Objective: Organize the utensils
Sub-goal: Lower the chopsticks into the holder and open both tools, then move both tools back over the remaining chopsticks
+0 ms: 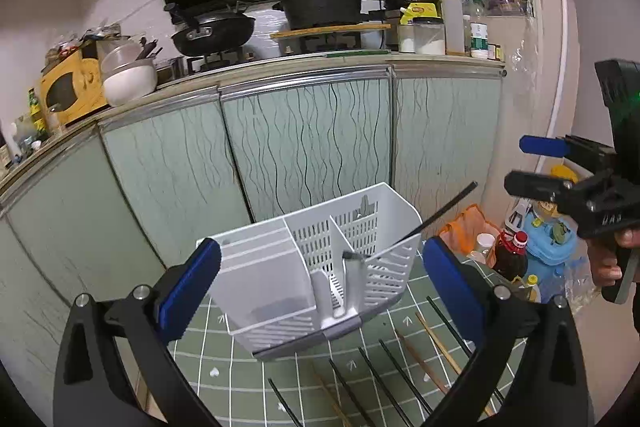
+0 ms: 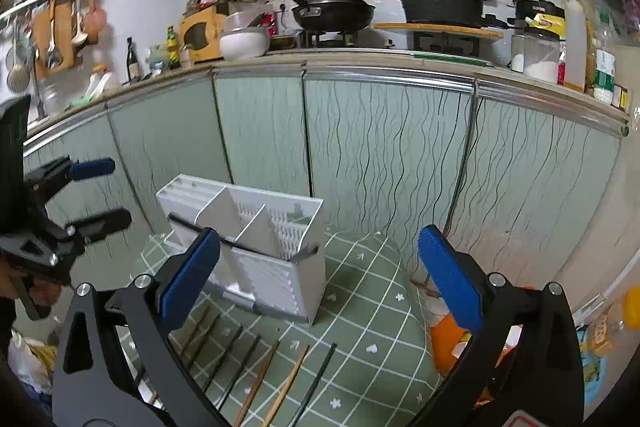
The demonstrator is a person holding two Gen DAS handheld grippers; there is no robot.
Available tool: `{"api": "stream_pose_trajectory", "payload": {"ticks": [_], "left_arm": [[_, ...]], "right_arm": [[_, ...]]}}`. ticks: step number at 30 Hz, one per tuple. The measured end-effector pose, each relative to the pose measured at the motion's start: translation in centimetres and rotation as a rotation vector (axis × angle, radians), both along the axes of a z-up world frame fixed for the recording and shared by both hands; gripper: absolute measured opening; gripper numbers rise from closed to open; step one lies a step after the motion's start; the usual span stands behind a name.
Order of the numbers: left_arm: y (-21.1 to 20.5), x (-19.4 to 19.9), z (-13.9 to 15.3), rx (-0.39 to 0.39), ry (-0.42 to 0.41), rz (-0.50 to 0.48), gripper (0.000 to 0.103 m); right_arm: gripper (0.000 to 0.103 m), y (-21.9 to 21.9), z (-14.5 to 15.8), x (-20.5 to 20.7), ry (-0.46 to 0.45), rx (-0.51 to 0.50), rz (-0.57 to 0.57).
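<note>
Left gripper [image 1: 320, 275]: jaws spread wide, nothing between the pads; in its own view the caddy [image 1: 316, 267] sits centre frame just beyond the fingertips. Right gripper [image 2: 318, 271]: also spread wide and empty, with the caddy at centre left of its view. The chopsticks [image 2: 256, 383] lie loose in a row on the green mat [image 2: 360, 307], lower centre of both views, some black and some wooden, roughly parallel and slightly apart. Handling judgement: each stick is light, stiff and thin; the black ones look smooth and may slip or roll, so take hold near mid-length with the pads square across the shaft. Lying flat on the mat, a stick leaves little clearance for the lower pad. The caddy is a white plastic holder with several compartments; the slotted ones are open at the top. One black stick [image 1: 436, 215] already leans out over its rim, upper right in the left view. A metal utensil handle [image 1: 352, 259] rests in a slotted compartment. Other compartments appear empty, though their floors are partly hidden.
</note>
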State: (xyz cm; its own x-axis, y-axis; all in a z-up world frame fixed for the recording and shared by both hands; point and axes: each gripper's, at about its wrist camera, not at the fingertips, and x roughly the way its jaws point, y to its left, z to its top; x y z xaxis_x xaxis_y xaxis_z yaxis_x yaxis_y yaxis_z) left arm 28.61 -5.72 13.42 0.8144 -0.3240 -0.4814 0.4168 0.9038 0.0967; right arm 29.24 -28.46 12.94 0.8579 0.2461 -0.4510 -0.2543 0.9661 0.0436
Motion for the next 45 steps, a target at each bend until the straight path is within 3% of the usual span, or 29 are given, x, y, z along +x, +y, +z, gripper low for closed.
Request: {"api": "stream_pose_trajectory", "payload": {"ticks": [10,29,45], "left_arm": [[1.0,-4.8,-0.4,0.007,-0.032,0.038,0.099],[3.0,-12.2,-4.1,-0.024,0.0,0.131,0.099],[5.8,-14.5,-11.4,-0.004,0.045,0.26,0.099]], "right_arm": [[0.095,1.4,-1.3,-4.8,0.001,-0.062,0.009],[0.095,2.4,-4.7,-11.6,0.038,-0.051,-0.03],[0.095,4.6,-11.4,-14.6,0.052,-0.123,-0.083]]}}
